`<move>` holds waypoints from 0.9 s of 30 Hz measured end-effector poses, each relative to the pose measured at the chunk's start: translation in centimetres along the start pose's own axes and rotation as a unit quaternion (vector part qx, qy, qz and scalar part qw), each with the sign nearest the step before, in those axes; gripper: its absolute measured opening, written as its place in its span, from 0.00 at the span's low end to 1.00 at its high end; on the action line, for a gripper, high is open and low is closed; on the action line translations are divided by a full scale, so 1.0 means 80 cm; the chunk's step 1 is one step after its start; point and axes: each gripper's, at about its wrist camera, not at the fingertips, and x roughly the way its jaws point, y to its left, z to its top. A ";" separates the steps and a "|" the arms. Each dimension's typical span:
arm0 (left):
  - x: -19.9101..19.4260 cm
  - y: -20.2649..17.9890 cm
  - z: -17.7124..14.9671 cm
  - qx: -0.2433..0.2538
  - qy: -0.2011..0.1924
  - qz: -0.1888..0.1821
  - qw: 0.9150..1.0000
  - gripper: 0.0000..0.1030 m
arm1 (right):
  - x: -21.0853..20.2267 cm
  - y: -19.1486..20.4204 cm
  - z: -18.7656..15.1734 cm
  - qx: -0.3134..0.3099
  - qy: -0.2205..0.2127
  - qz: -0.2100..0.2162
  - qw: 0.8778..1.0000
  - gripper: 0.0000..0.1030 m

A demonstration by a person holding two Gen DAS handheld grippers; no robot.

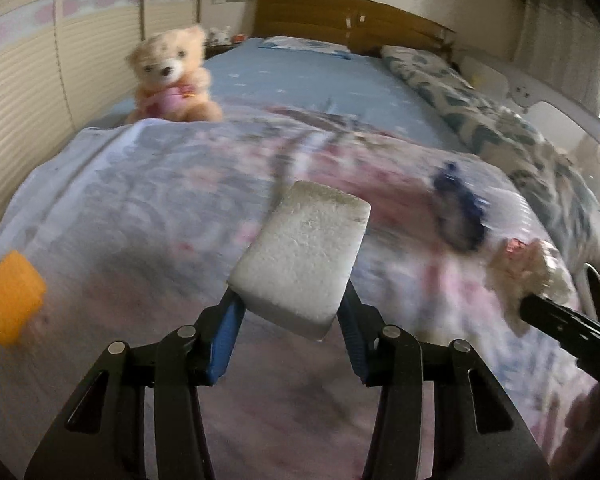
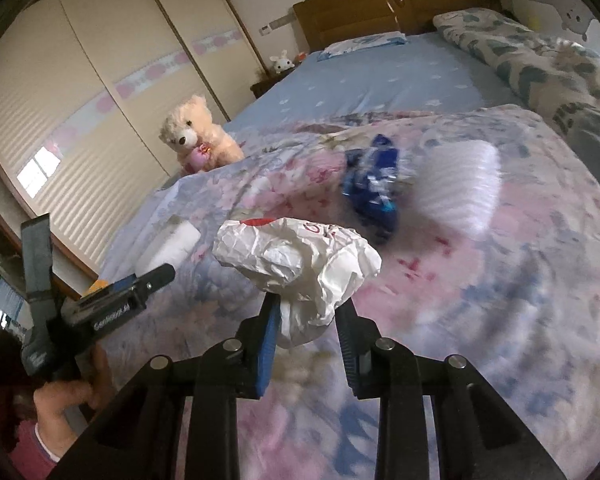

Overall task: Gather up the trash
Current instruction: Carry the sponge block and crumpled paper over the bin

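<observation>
Now my left gripper (image 1: 290, 308) clamps the white foam block (image 1: 304, 256), lifted over the floral quilt (image 1: 140, 216). My right gripper (image 2: 306, 320) pinches the crumpled white paper (image 2: 300, 260). At one o'clock beyond it lie a blue wrapper (image 2: 374, 184) and a ribbed white cup (image 2: 458, 184). Bare quilt spreads right; its left edge drops off at nine o'clock.

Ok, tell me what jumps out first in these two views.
The left gripper clamps a white foam block, and the right gripper clamps a crumpled white wrapper, both above a floral quilt. A cream teddy bear sits at the quilt's far left edge.
</observation>
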 end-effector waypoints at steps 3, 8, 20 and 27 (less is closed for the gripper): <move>-0.014 -0.036 -0.011 0.007 -0.002 -0.016 1.000 0.45 | -0.017 -0.016 -0.008 0.002 0.000 -0.003 1.000 0.28; -0.027 -0.085 -0.026 0.020 -0.002 -0.038 0.999 0.45 | -0.055 -0.050 -0.019 0.012 -0.012 -0.014 1.000 0.28; -0.052 -0.206 -0.043 0.083 -0.004 -0.087 0.993 0.45 | -0.144 -0.138 -0.046 0.061 -0.049 -0.047 0.996 0.28; -0.063 -0.269 -0.051 0.119 -0.008 -0.109 0.987 0.45 | -0.188 -0.181 -0.064 0.089 -0.069 -0.067 0.991 0.28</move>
